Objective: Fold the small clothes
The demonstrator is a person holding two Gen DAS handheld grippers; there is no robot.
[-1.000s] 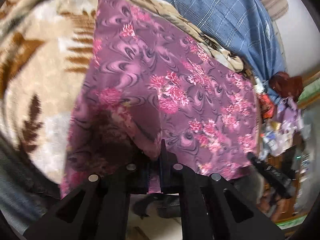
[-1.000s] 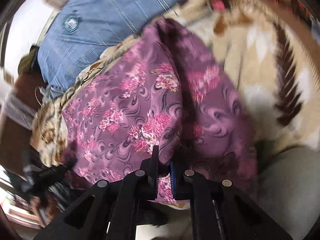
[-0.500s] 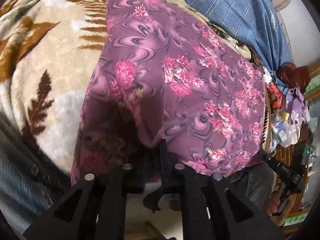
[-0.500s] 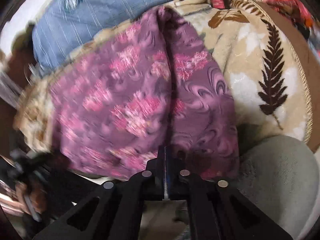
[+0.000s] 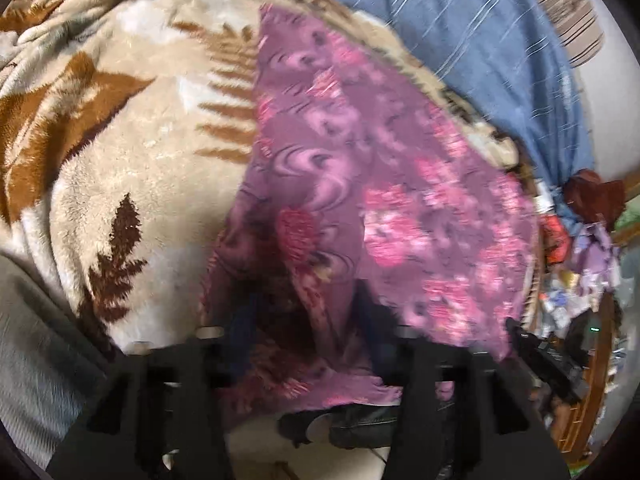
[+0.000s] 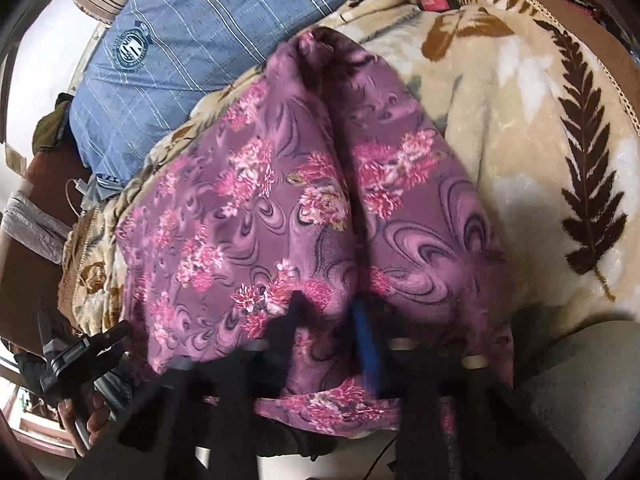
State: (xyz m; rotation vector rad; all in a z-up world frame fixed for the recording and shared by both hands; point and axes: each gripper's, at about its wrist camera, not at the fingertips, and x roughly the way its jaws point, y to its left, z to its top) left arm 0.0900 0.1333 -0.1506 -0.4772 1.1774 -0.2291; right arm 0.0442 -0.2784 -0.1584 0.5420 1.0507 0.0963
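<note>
A purple garment with pink flowers (image 5: 360, 184) lies on a cream blanket with brown fern leaves (image 5: 120, 152), its near edge hanging off the bed edge. My left gripper (image 5: 308, 312) is open, fingers spread either side of the garment's near left corner. The same garment shows in the right wrist view (image 6: 280, 200), with a lengthwise crease down its middle. My right gripper (image 6: 328, 320) is open too, its fingers apart around the near right edge. The cloth drapes loosely between both pairs of fingers.
A blue striped pillow (image 6: 192, 28) lies beyond the garment. A grey cushion (image 6: 580, 380) sits at the near right. Cluttered items (image 5: 580, 248) stand beside the bed. The other gripper shows at the left of the right wrist view (image 6: 80, 356).
Both grippers were shut on the garment's near edge; now both have opened and let it go. The cloth has settled onto the blanket.
</note>
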